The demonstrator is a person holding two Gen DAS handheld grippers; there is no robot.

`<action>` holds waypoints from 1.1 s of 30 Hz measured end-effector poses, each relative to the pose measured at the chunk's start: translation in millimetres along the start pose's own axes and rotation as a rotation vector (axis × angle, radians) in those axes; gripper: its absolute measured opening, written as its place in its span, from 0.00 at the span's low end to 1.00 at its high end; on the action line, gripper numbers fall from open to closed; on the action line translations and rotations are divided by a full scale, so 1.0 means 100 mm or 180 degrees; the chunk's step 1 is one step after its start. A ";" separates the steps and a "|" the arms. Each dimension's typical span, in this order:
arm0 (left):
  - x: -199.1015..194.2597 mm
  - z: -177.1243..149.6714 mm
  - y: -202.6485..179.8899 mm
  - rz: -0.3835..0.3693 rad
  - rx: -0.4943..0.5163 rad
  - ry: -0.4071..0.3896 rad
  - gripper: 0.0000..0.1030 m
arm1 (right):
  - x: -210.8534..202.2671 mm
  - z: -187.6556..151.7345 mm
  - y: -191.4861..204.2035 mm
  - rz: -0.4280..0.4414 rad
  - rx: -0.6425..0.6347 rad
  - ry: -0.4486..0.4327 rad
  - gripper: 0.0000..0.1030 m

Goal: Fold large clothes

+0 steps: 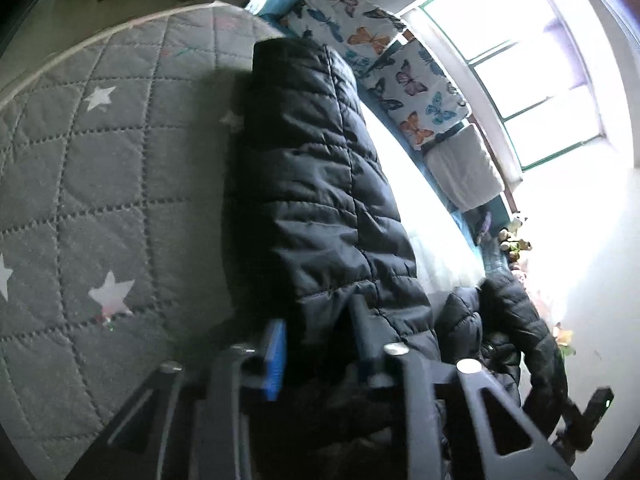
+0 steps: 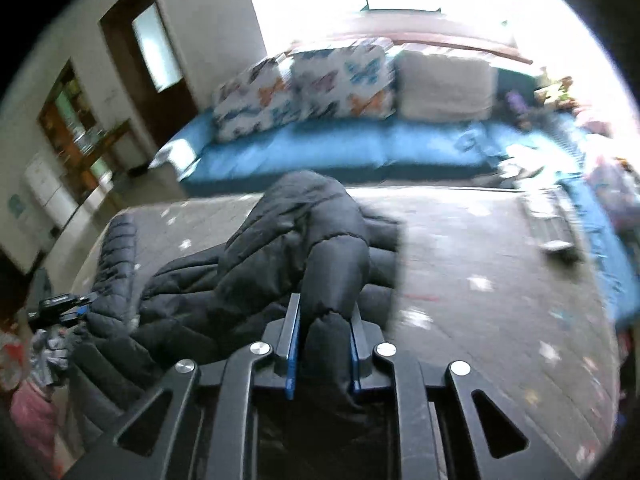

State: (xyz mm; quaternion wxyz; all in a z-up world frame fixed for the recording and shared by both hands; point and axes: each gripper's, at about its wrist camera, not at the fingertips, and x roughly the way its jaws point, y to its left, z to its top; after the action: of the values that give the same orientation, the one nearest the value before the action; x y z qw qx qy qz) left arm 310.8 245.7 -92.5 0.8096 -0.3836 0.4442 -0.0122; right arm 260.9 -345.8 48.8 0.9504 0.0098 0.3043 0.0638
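While both my tongs clamp fabric, scene reads like this:
Jacket: black puffer jacket (image 1: 320, 184) runs from centre of left wrist view down to bottom centre; in right wrist view the jacket (image 2: 288, 256) is bunched at centre, spreading to lower left.
Left tongs: my left gripper (image 1: 320, 344) at bottom centre, blue pads either side of a jacket fold, closed on it.
Right tongs: my right gripper (image 2: 324, 344) at bottom centre, blue pads pinching a quilted roll of the jacket, gripping tight.
Other-tool sighting: left gripper (image 2: 68, 308) shows at left edge of right wrist view, at the jacket edge.
Surface: grey quilt (image 1: 100, 184) with white stars fills left half of left wrist view, jacket lying on it.
Background: butterfly pillows (image 2: 304, 84) upper centre of right wrist view on blue cushion (image 2: 320, 148); white pillow (image 2: 444, 84) just right of them; window (image 1: 520, 60) upper right of left wrist view, blown out.
Blur: right wrist view smeared, right side details unclear.
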 end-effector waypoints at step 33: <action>-0.94 -1.81 -0.57 -0.0500 0.0621 0.0619 0.79 | -1.00 -1.49 -0.06 -0.0105 0.0101 0.0075 0.59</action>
State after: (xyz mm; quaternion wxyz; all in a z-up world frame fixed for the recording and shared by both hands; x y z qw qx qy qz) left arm 139.9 128.6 -45.8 0.7927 -0.3338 0.4858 -0.1557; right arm 95.0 -367.8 -15.1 0.9474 0.0191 0.3166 0.0433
